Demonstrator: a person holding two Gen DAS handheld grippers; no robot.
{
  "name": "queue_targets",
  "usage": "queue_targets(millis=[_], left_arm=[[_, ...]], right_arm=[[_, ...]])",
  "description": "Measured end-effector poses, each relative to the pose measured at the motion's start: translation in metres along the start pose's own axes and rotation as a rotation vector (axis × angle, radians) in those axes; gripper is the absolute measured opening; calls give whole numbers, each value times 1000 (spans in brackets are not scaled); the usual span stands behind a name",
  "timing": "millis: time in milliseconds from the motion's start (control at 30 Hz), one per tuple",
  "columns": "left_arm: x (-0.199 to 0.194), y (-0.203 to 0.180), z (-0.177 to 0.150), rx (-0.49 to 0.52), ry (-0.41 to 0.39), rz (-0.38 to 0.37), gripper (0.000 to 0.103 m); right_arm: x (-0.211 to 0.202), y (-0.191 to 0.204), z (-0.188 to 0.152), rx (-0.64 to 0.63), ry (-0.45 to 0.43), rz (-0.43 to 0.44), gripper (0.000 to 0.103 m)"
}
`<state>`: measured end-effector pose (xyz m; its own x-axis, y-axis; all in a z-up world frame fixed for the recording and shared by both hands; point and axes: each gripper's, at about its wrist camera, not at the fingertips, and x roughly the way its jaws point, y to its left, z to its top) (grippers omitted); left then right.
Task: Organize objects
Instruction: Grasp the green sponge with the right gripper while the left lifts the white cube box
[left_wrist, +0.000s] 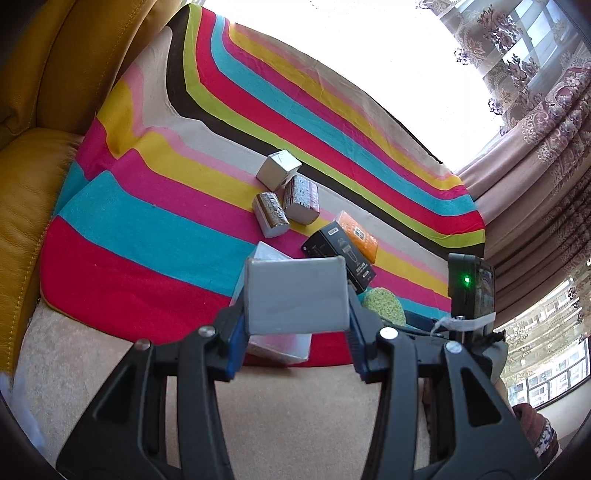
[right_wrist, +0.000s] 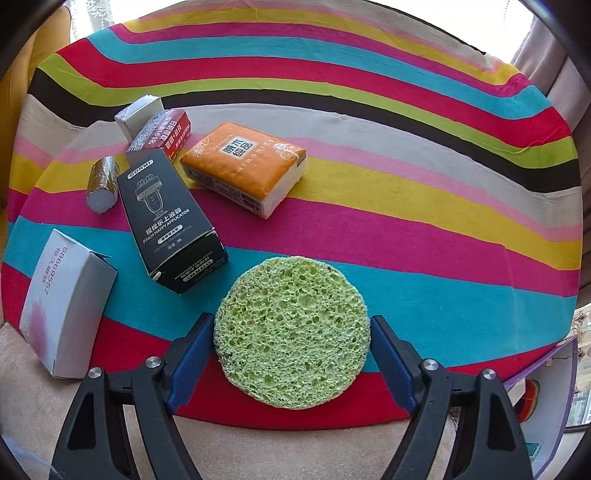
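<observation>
Clearly, a grey box (left_wrist: 297, 293) is clamped between the blue pads of the left gripper (left_wrist: 295, 332) and is carried above the near edge of the striped blanket (left_wrist: 147, 229); this box is seen only in the left wrist view. Under it, in that view, part of a white box (left_wrist: 279, 347) is glimpsed on the blanket's red stripe by the near edge; in the right wrist view the same white box (right_wrist: 66, 306) is shown whole, lying at the near left corner.

The right gripper (right_wrist: 291, 354) is held spread over a round green sponge (right_wrist: 291, 332), which lies flat on the blanket at the near edge, between the pads. A narrow gap is seen at the right pad; whether the left pad touches the sponge's rim cannot be told. From the left wrist view only a sliver of the sponge (left_wrist: 384, 304) is visible, beside the other gripper's camera body with its green light.

A black carton (right_wrist: 170, 221) lies just beyond the sponge, with an orange tissue pack (right_wrist: 245, 168) to its right. Red lettering on a red-ended box (right_wrist: 162, 133) is shown only by the right wrist view. A silver box (left_wrist: 279, 170) and a small foil-wrapped packet (left_wrist: 271, 216) are seen in both views, further toward the far left of the blanket.

A yellow leather sofa (left_wrist: 44, 92) and patterned curtains (left_wrist: 535, 110) are shown mainly in the left wrist view.
</observation>
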<state>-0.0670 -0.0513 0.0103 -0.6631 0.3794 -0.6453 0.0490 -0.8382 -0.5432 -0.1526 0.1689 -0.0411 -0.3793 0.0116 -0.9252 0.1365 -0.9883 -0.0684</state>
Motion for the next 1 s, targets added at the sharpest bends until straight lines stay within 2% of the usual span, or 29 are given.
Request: queue_targets(millis=[233, 533, 767, 1000], left_arm=[[-11, -1, -2, 42, 27, -21, 50], [-50, -20, 10, 199, 10, -41, 50], [-76, 4, 24, 160, -2, -56, 50], [-91, 8, 47, 158, -54, -46, 50]], right_arm=[[-18, 19, -3, -49, -30, -100, 82], [-63, 14, -2, 22, -131, -215, 82], [-87, 0, -4, 114, -154, -268, 82], [-112, -6, -11, 149, -197, -282, 82]])
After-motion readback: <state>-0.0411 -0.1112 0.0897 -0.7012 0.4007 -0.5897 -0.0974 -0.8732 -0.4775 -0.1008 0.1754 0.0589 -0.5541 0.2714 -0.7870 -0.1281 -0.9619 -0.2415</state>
